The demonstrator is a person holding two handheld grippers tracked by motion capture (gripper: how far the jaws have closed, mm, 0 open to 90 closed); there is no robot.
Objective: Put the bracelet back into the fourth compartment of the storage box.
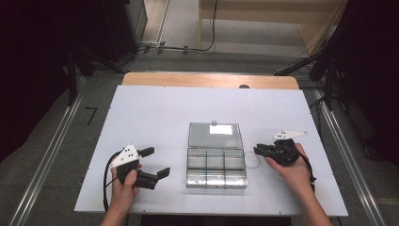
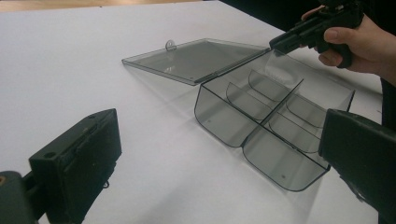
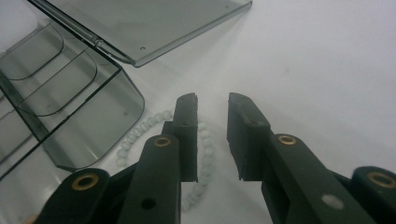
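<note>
A clear grey compartment box (image 1: 188, 169) stands open at the middle of the white table, its lid (image 1: 215, 135) lying flat behind it, and its compartments look empty. A white bead bracelet (image 1: 253, 161) lies just right of the box. My right gripper (image 1: 258, 150) points left over the bracelet. In the right gripper view the jaws (image 3: 212, 98) stand a narrow gap apart. Beads of the bracelet (image 3: 140, 128) run under the left jaw and into the gap, with no pad pressing on them. My left gripper (image 1: 157, 161) is wide open left of the box (image 2: 261, 126), with nothing in it.
The white table top (image 1: 155, 117) has bare room behind and to both sides of the box. A wooden strip (image 1: 207, 80) runs along the far edge. Metal floor rails (image 1: 56, 146) and dark stands flank the table.
</note>
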